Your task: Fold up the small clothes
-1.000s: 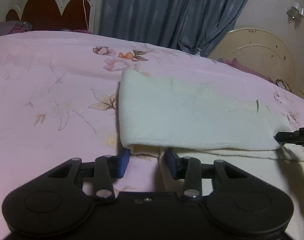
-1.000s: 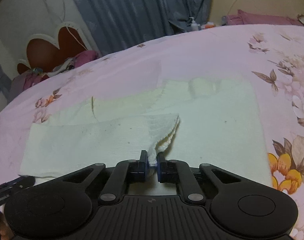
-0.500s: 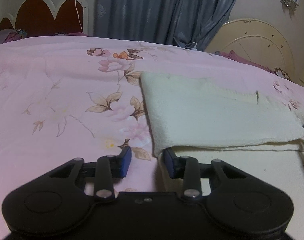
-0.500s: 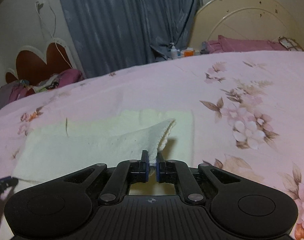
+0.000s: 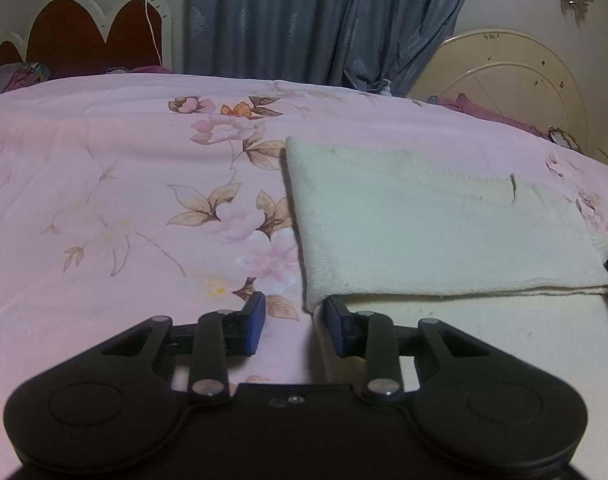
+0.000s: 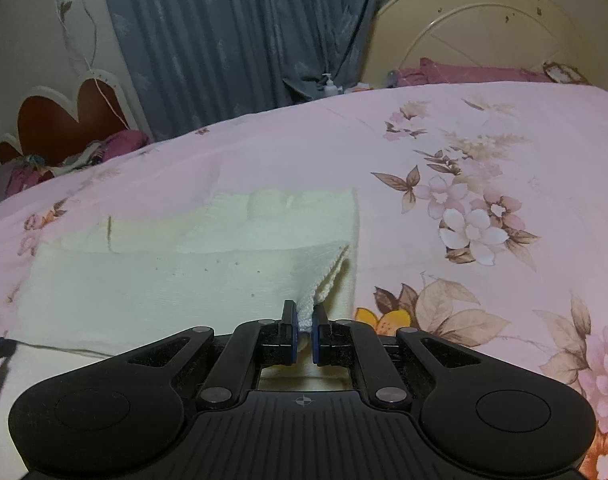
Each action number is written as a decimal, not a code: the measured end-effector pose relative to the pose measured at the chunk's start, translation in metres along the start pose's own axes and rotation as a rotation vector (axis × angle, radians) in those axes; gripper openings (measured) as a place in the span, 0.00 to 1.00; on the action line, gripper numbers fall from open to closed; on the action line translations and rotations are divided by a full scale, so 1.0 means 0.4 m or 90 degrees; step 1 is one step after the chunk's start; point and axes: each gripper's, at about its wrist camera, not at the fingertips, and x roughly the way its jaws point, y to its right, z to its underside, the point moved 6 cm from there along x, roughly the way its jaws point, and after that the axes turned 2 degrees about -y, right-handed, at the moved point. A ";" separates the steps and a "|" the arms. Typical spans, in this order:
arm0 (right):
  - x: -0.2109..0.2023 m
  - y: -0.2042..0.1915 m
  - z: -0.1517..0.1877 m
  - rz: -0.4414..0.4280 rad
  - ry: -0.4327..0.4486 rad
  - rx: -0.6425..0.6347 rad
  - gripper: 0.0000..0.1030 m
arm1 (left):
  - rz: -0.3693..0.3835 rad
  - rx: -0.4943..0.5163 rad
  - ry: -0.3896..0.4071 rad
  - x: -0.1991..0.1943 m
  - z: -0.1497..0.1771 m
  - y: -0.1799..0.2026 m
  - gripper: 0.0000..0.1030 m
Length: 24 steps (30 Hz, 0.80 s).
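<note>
The cream knit garment [image 5: 443, 236] lies on the pink floral bedspread [image 5: 124, 200], ahead of my left gripper [image 5: 292, 324] and off to its right, its long axis running crosswise to my fingers. A folded-over top layer shows a free edge facing me, and the corner of that layer sits right at my left gripper's right pad. That gripper's jaws stand well apart and hold nothing; the gap between them frames bare bedspread. My right gripper [image 6: 302, 330] is nearly closed, pinching the other near corner of the garment [image 6: 184, 272], which rises in a small peak just ahead of its pads. Both grippers sit low and level, pointing across the bed. My left gripper, I judge, needs to shift right to take its corner.
</note>
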 end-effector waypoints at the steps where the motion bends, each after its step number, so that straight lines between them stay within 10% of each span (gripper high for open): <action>1: 0.008 0.004 0.006 0.002 -0.006 -0.001 0.06 | 0.001 0.002 -0.001 0.000 -0.001 0.000 0.31; 9: -0.067 -0.004 -0.019 0.014 0.050 -0.016 0.06 | 0.060 0.039 0.087 -0.093 -0.051 0.030 0.41; 16: 0.020 -0.051 0.030 0.026 -0.054 -0.064 0.06 | 0.093 0.104 0.002 0.023 -0.030 0.120 0.43; 24: 0.059 -0.061 -0.047 -0.002 0.008 -0.059 0.06 | 0.107 0.100 0.041 0.143 -0.181 0.109 0.44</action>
